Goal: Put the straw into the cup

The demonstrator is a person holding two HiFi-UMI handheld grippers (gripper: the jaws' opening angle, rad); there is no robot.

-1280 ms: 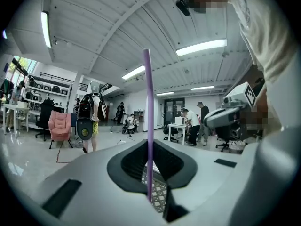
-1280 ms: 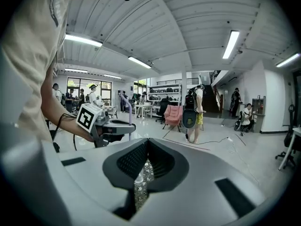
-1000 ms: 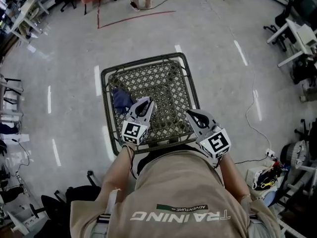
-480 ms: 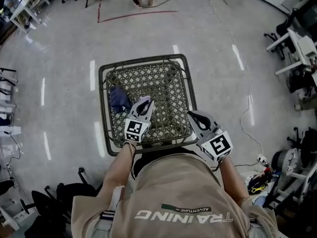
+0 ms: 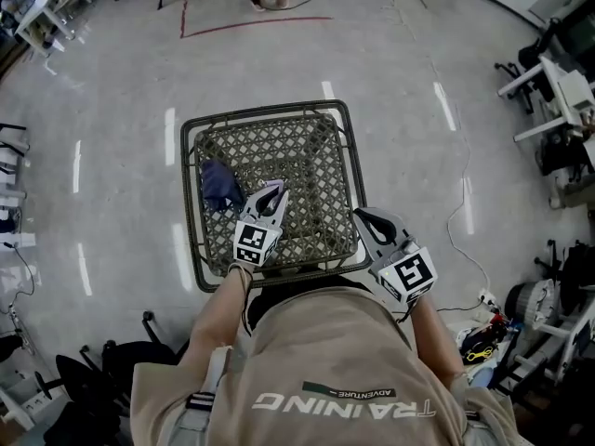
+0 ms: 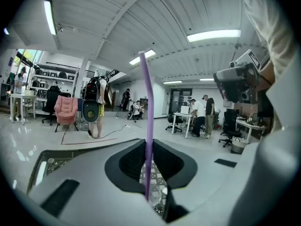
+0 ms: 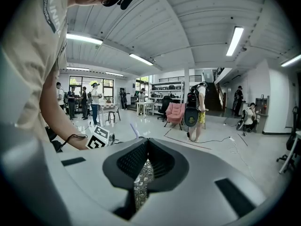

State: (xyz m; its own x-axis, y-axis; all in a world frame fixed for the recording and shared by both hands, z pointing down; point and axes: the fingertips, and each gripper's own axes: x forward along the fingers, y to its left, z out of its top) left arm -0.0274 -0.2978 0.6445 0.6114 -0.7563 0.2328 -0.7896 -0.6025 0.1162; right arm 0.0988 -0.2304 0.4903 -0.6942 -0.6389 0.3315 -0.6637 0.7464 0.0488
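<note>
The woven lattice table [image 5: 265, 110] spreads out below and ahead of both pairs of jaws, so it is the working surface for whatever comes next. The right gripper [image 5: 364, 217] hangs over the table's near edge with its jaws pressed together on nothing; only the lattice shows through the slit behind their tips. It looks parked out of the way, perhaps to steady a cup later. The left gripper [image 5: 271, 190] hovers over the near part of the table and pinches the straw. A dark blue thing [image 5: 221, 184] lies on the lattice just ahead and left of the left jaws. Whether it is the cup I cannot tell. The purple straw [image 6: 147, 126] stands upright between the left jaws, most of its length above them, which probably suits lowering it end-first.
</note>
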